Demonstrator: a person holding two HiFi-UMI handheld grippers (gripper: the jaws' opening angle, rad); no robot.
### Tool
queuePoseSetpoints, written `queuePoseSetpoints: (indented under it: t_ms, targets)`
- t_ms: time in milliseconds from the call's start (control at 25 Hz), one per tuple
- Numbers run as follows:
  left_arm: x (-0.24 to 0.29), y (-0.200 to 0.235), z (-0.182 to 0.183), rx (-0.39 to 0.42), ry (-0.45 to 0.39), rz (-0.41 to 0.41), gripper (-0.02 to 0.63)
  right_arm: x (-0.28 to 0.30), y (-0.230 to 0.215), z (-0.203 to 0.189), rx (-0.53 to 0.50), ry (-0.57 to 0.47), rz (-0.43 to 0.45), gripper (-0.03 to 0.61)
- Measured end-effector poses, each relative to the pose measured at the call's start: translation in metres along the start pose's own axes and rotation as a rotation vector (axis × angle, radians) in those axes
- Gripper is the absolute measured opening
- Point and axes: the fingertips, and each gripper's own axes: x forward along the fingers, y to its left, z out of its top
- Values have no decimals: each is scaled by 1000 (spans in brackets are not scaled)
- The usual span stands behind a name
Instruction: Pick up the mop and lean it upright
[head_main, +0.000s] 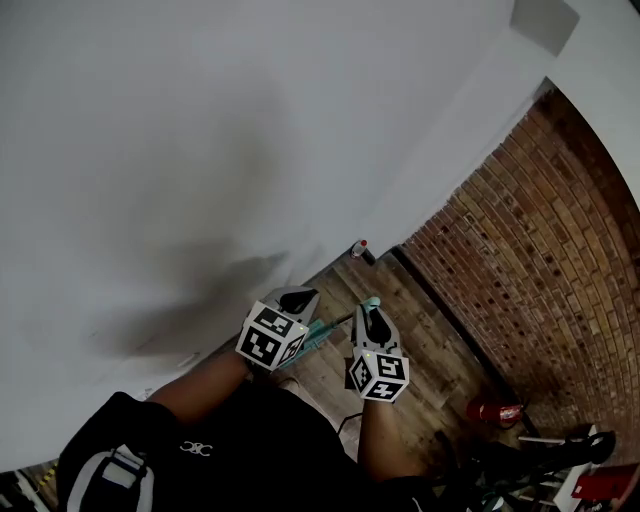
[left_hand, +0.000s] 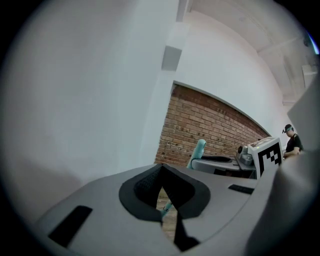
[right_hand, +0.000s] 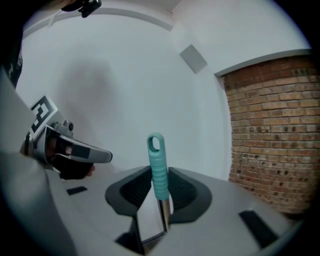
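**Mop handle clamped in the right gripper, loop end up**

Seen from my remote station, the right gripper is closed on the mop. Its two dark pads press the ribbed teal grip from 9 and 3 o'clock. The hang-loop stands clear above them and the silver shaft drops out below. In the right gripper view the long axis runs from 12 to 6 o'clock, with the loop end at 12. In the head view the teal tip peeks past the right jaws, and a teal length of the pole slants off toward 8 o'clock, to the left gripper. That gripper's pads meet at their tips and leave only a thin slit lower down. A sliver of teal pole shows through the slit, and I cannot tell whether the pads pinch it. The two grippers sit side by side near a white wall, with a brick wall at 3 o'clock and a plank floor beneath.
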Motion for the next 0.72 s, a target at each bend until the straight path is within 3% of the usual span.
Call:
queuePoseSetpoints:
  t_ms: [160,720]
  targets:
    - [6,-7,-3,54,24,1,-5,-6,-3,-3,11,-3,-8,110]
    - [7,-12,0,46,25,-18,-5,-7,-10,-2,41,1,-15,112]
